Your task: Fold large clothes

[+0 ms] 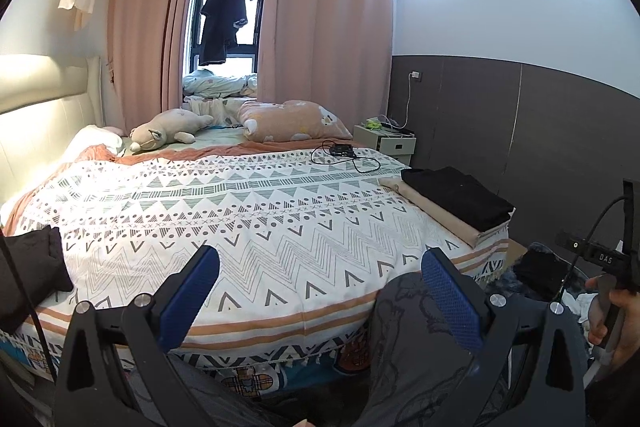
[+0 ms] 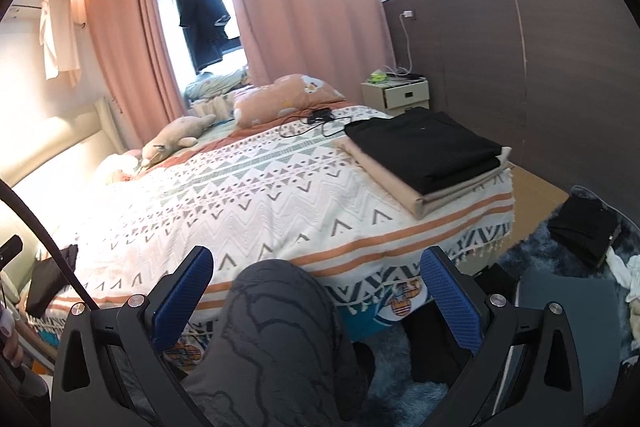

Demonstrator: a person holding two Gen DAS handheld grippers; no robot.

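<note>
While your left gripper [image 1: 320, 279] and right gripper [image 2: 316, 279] hang wide open, empty, folded black garment [image 2: 424, 147] on beige cloth [image 2: 384, 179] sits stacked at two o'clock, sparing the patterned white bedspread [image 1: 240, 211].

Bedspread [image 1: 248, 211]: white ground, grey-green triangle and zigzag bands, orange stripes near the hem, tasselled edge.
Folded garment [image 2: 424, 147], top of stack at 2 o'clock on the bed: black. Folded piece under it [image 2: 384, 179]: beige.
Curtains [image 1: 328, 39]: dusty pink.
Pillow [image 1: 292, 121]: peach with white flower shapes.
Plush toy [image 1: 168, 131]: pale beige.
Hanging garment at window [image 1: 224, 15]: dark navy or black; cannot tell which.
Wall panel [image 1: 520, 115]: grey-brown below, white above.
Left hand-held gripper [image 1: 320, 291] and right hand-held gripper [image 2: 316, 291]: blue pads, black frames.
Trouser leg [image 2: 276, 339]: dark grey, darker line print.
Rug [image 2: 532, 251]: shaggy blue.
</note>
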